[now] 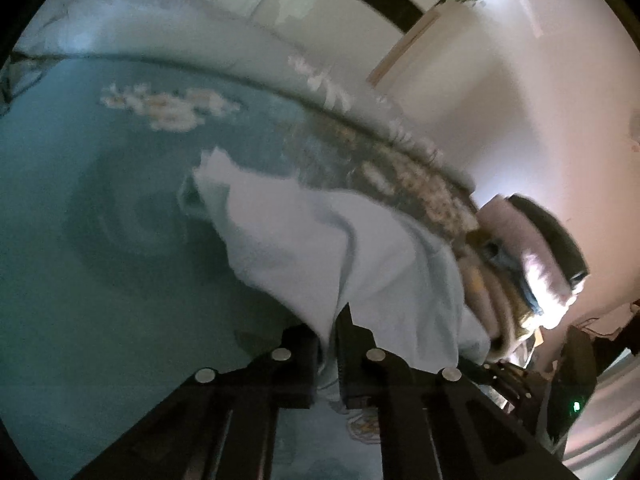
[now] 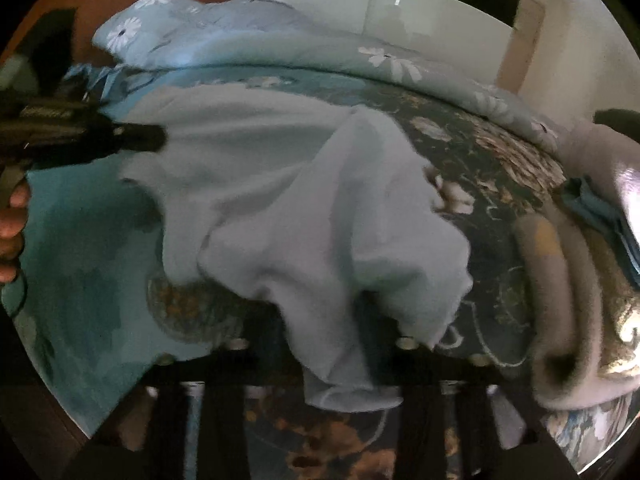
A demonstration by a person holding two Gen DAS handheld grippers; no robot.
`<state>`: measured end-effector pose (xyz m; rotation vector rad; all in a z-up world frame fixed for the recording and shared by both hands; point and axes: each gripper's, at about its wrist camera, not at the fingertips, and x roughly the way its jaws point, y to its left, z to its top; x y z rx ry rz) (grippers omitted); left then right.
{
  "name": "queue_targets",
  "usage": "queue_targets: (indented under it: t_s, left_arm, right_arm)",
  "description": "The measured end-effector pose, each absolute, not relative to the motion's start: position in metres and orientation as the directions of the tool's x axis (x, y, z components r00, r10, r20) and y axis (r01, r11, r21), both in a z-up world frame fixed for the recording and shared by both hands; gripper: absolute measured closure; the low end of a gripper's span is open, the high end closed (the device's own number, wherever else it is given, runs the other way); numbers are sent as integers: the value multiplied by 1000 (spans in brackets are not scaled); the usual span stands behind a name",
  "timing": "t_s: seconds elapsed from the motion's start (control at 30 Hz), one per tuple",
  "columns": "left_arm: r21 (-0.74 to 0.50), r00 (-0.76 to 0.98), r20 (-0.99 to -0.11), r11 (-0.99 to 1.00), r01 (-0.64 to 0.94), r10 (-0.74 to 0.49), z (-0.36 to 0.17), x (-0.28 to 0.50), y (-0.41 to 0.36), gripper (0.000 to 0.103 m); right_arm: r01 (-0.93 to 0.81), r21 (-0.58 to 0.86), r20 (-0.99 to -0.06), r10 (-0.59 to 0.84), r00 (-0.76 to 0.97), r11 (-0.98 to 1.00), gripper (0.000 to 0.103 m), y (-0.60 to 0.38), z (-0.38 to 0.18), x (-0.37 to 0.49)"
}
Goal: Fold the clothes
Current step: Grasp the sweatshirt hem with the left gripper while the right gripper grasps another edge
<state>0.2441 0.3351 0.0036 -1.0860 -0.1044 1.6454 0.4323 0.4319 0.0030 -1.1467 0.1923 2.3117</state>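
A pale blue garment (image 2: 304,208) lies rumpled on a bed with a teal floral sheet (image 2: 80,248). In the left wrist view the garment (image 1: 320,248) is lifted in a fold, and my left gripper (image 1: 328,344) is shut on its edge. That gripper also shows in the right wrist view (image 2: 156,138), pinching the garment's left side. In the right wrist view the cloth drapes down between the fingers of my right gripper (image 2: 332,344); the fingertips are hidden under it.
A stack of folded clothes (image 2: 568,304) sits at the right on the bed, also in the left wrist view (image 1: 508,280). A light blue flowered duvet (image 2: 248,40) is bunched along the far side. A wall and a dark headboard strip lie behind.
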Motion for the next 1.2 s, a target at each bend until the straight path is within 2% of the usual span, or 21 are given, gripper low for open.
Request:
queue_targets:
  t_s: [0.1,0.27,0.37,0.6,0.83,1.0,1.1,1.2]
  left_arm:
    - [-572,-2,-538,-367,-733,843,23,239,321,97]
    - [-583,-67,-409,-318,-748,910,72,225,285,98]
    - [-525,-122,-345,-300,-797,930,110,227,265,98]
    - [-385,-218,-174,-270,-883,960,193,244,206,98]
    - [-306,-270,-43,-270,-913,962,246,261,152,98]
    - [-289,-297,1,-284,-914,955,268,255,134,98]
    - [-290,-335,-49,-334,-897,941,263,234,149,98]
    - [-329,-356,-144,-384,-863,923,242,202,175,97]
  right_arm:
    - [-564,-108,-729,451,-515,-819,90,435,24,436]
    - [-612,-69,-592,527,-610,-788,92,441,83,441]
    - [-602,-39,-510,534,-675,-798,92,439,119,438]
    - [-560,-73,-290,555,-780,-825,92,402,197,429]
    - [-486,-111,-140,498,-856,-867,92,353,247,438]
    - [-442,-149,-66,455,-888,-885,92,327,267,440]
    - [-431,-156,-71,446,-892,-889,92,333,268,425]
    - [-427,-161,-136,448,-884,-890,92,345,259,397]
